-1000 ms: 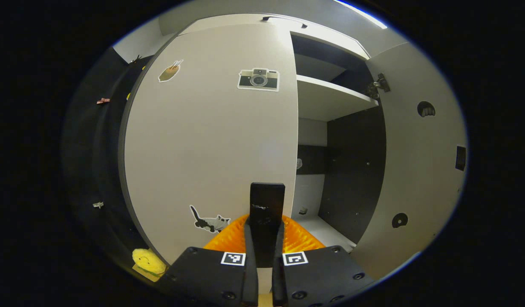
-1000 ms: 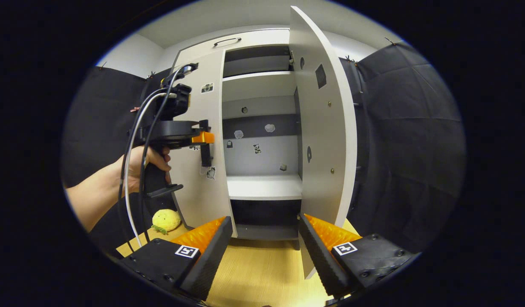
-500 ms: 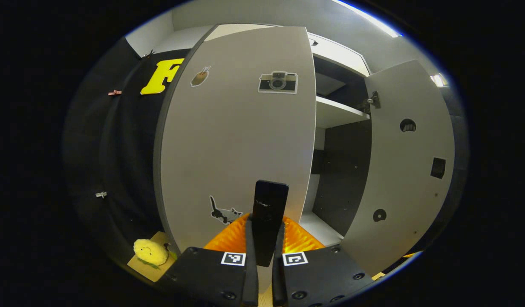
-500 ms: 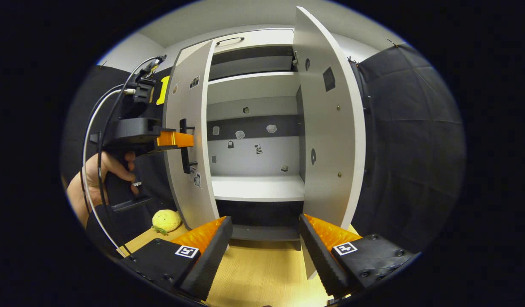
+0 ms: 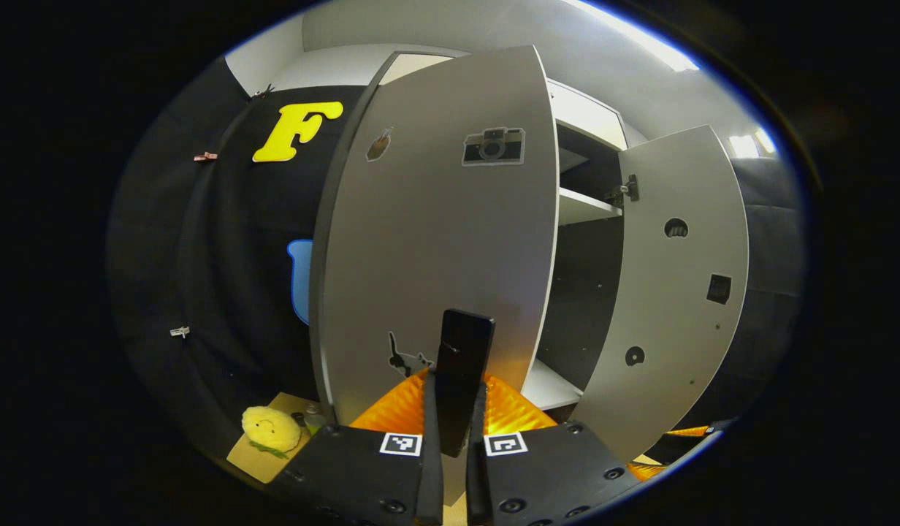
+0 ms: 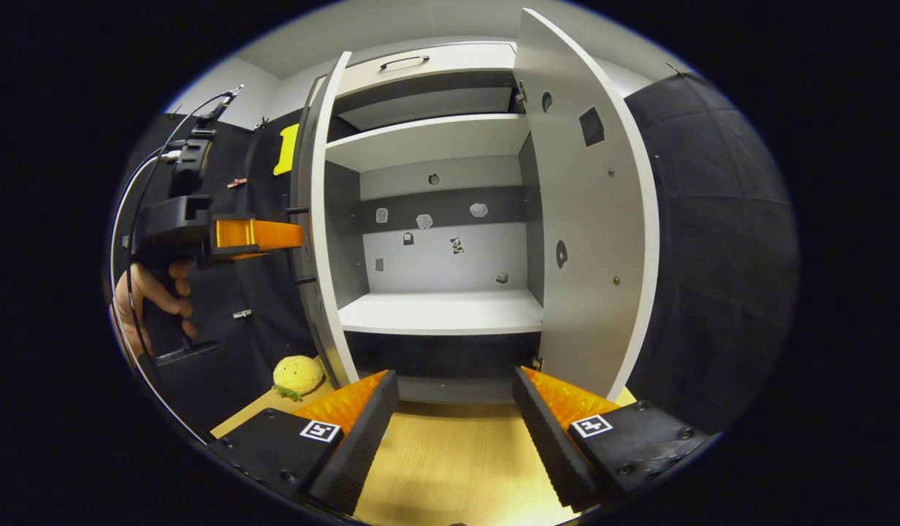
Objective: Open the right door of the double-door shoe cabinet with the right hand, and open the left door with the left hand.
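Left gripper view: left gripper (image 5: 455, 420) clenched on the left door's handle (image 5: 462, 358), left door (image 5: 435, 241) swung well out.

Right gripper view: right gripper (image 6: 454, 424) released, holding nothing, right door (image 6: 589, 219) wide open (shelves exposed). Task nearly done; only letting go looks left.

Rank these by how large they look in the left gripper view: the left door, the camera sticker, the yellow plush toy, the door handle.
1. Left door
2. Handle, which looks enlarged by nearness to the camera
3. Plush toy and camera sticker, too alike to rank
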The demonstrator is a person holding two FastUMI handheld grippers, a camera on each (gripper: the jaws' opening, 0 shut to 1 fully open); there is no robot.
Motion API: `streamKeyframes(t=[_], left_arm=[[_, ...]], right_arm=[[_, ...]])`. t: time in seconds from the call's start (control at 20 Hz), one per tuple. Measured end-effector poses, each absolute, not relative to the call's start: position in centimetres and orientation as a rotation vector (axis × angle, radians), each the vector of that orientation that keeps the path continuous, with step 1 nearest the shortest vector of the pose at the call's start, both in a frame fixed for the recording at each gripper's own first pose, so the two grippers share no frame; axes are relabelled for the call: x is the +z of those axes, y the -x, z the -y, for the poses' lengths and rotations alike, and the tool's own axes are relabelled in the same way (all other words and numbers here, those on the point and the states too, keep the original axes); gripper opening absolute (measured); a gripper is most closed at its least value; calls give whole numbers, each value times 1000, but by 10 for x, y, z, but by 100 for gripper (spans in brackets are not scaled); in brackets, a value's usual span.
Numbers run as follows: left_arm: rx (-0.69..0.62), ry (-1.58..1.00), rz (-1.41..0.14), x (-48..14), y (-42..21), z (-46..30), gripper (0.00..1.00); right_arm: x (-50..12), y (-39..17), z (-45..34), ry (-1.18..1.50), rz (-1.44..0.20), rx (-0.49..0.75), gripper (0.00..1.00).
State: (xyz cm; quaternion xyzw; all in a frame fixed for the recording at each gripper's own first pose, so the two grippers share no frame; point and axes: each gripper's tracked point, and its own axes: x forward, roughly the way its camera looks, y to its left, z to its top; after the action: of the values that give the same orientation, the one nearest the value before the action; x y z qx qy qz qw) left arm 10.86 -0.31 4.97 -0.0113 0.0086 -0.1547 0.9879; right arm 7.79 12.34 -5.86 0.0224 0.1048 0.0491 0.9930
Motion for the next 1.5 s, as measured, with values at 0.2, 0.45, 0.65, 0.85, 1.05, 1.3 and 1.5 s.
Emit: streamKeyframes(t=[0.2, 0.45, 0.65, 0.85, 1.05, 1.3, 1.5], left_arm=[[-331, 31, -30, 50, -95, -25, 17], [-292, 14, -1, 52, -80, -61, 16], [-280, 9, -7, 57, -77, -98, 12], [-216, -13, 2, 61, -80, -142, 7], [-208, 34, -5, 65, -81, -167, 5], [-181, -3, 6, 64, -71, -171, 5], [-139, 36, 0, 65, -41, -166, 5]], right_arm=[[-61, -78, -124, -46, -218, 100, 99], [-67, -73, -142, -45, -221, 103, 99], [-75, -72, -162, -50, -231, 111, 99], [-64, -75, -172, -55, -209, 105, 99], [-58, -74, -158, -25, -208, 58, 98], [-42, -64, -127, 16, -190, 9, 98], [-27, -56, -104, 15, -146, 12, 99]])
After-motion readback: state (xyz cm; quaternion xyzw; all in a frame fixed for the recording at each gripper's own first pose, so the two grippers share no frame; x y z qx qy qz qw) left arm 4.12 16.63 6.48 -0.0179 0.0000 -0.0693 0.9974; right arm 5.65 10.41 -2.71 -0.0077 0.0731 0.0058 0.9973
